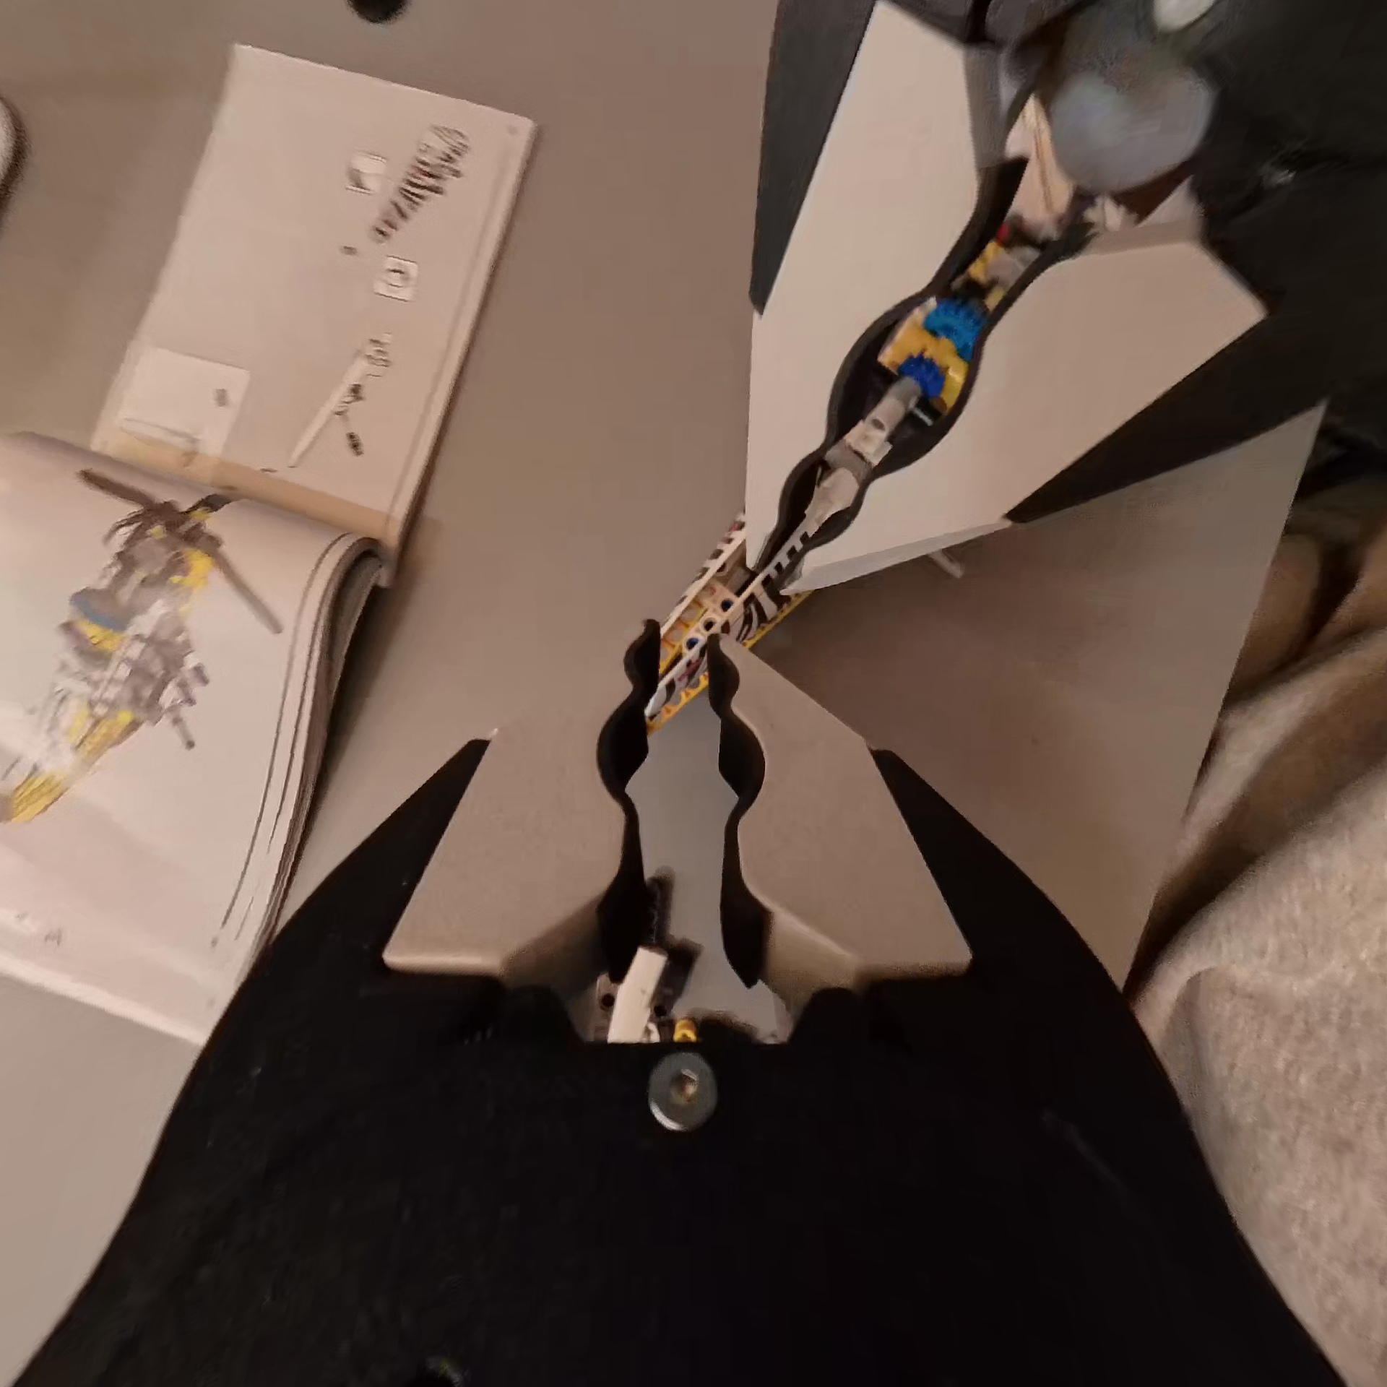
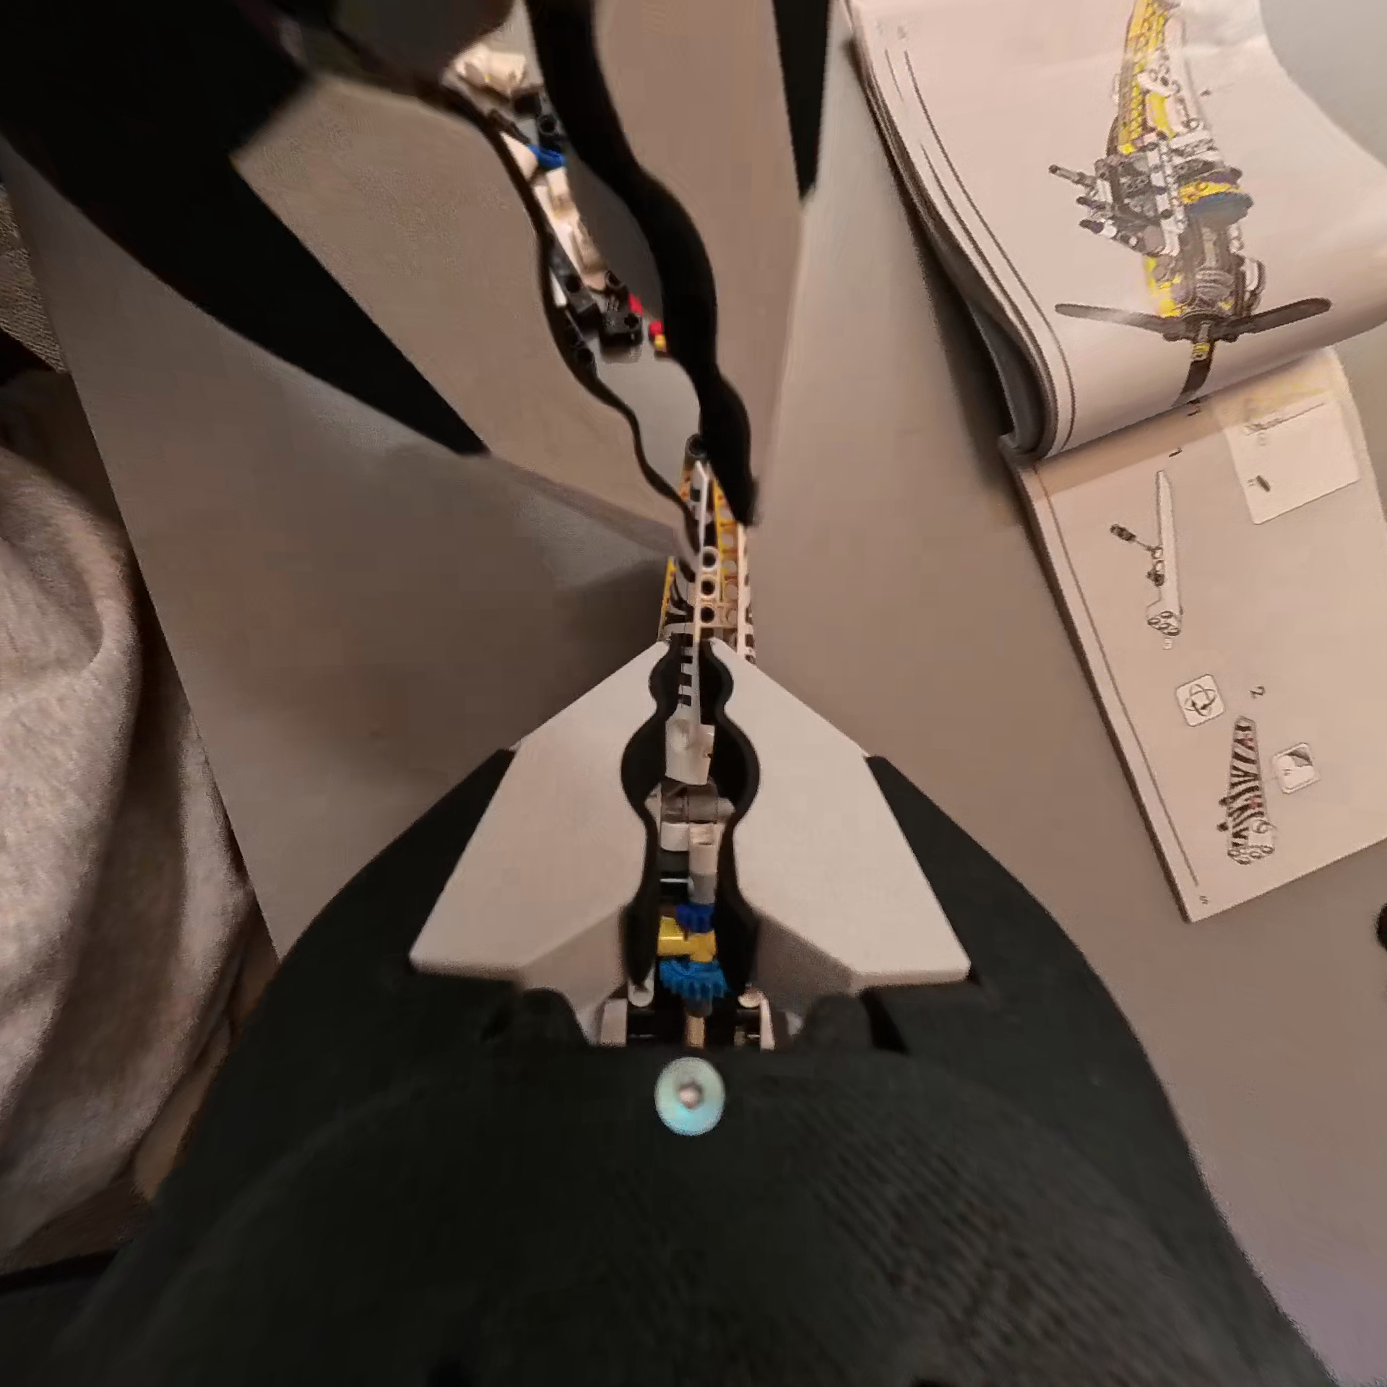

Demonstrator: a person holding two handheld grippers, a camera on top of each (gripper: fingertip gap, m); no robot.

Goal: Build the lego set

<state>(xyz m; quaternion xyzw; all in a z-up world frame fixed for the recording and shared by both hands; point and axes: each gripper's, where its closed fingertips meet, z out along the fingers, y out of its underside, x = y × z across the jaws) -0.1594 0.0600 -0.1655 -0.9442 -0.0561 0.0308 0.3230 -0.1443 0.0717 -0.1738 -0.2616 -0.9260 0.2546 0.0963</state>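
Note:
A long lego model (image 2: 713,578) of white, yellow and zebra-striped beams, with blue gears (image 2: 687,976) at one end, hangs in the air between both grippers. My right gripper (image 2: 687,653) is shut along its geared end. My left gripper (image 1: 679,649) pinches the striped tail end (image 1: 720,615) between its fingertips. In the left wrist view the right gripper (image 1: 780,570) comes in from the upper right, facing mine. In the right wrist view the left gripper (image 2: 713,503) reaches down from the top.
An open instruction booklet (image 1: 300,300) lies on the grey table (image 1: 600,375) to the left; it also shows in the right wrist view (image 2: 1201,600). Several loose black, white and red lego pieces (image 2: 593,300) lie on the table. Beige fabric (image 1: 1276,825) borders the table's right side. Only a small space, under 4 cm, lies between the two pairs of fingers.

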